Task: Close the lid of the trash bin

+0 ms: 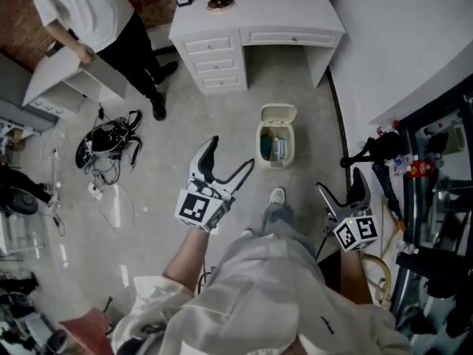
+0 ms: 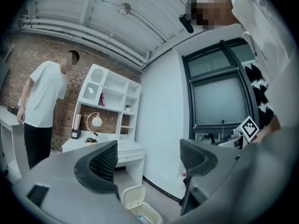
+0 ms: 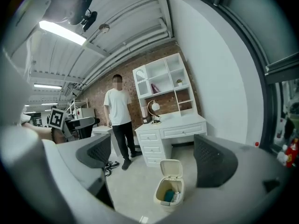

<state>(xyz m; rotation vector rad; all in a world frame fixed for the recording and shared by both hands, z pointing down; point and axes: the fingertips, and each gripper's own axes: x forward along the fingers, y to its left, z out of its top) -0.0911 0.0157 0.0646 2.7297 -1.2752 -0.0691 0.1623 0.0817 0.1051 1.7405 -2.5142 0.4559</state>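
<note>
Head view: the trash bin (image 1: 276,148) stands on the floor at the centre of the frame, below the white tabletop (image 1: 281,9); its lid (image 1: 278,114) is tipped back, so the contents show and closing is not yet done; both grippers hang above the floor, well apart from the bin, probably poised to reach for the lid; the left gripper (image 1: 231,156) sits left of centre, jaws spread wide and empty; the right gripper (image 1: 339,182) is at lower right, jaws likewise parted.

Left gripper view: the jaws stand wide apart with nothing between them; the bin (image 2: 145,214) peeks in at the bottom centre, lid (image 2: 132,196) upright, untouched.

Right gripper view: the jaws are spread, holding nothing; the bin (image 3: 168,193) shows low in the gap, far beyond them, lid (image 3: 171,169) raised.
</note>
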